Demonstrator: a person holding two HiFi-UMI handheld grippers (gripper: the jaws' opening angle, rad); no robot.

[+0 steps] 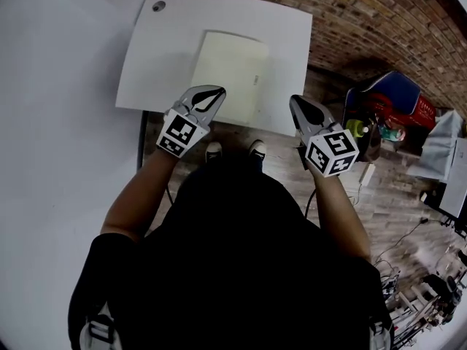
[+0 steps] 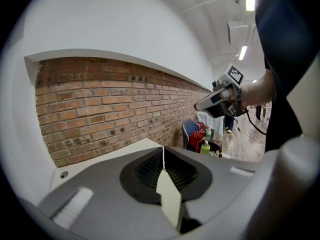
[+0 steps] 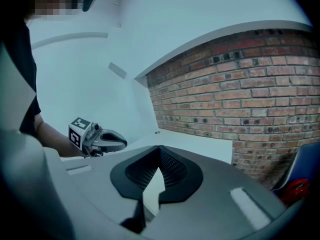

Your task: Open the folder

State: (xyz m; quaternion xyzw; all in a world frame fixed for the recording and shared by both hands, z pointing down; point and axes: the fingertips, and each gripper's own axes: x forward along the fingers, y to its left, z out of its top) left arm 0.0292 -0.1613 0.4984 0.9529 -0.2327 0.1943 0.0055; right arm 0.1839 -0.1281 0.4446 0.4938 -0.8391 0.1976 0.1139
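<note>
1. Left tongs [image 1: 217, 92]: we record the jaws shut tip to tip with nothing gripped. A pale sliver shows through the gap behind the tips in the left gripper view. We take it for the folder lying beyond, not a thing held.
2. Right tongs [image 1: 295, 101]: jaws likewise meet at the tips and are empty, hanging over the near right edge of the bench [image 1: 164, 64].
3. Folder [image 1: 228, 71]: cream, closed, flat on the white bench, ahead of both tongs. Its long axis runs away from the person, slightly tilted. In the head view the left tongs overlap its near left corner, but we cannot tell whether they touch. The right tongs stand apart, off its right side. We judge the left the nearer.
4. Small dark mark [image 1: 255, 79] by the folder's right long edge: possibly a clasp, but too small to confirm. If it is one, we judge that the cover lifts from that side, which faces the right tongs.
5. Containers on the bench: none seen, only a round grommet [image 1: 158, 6] at the far left corner.
6. Container off the bench: a blue-and-red bag [image 1: 387, 97] on the floor, well apart to the right. A green bottle [image 1: 355, 127] sits at its mouth; we cannot tell whether it is inside or beside.
</note>
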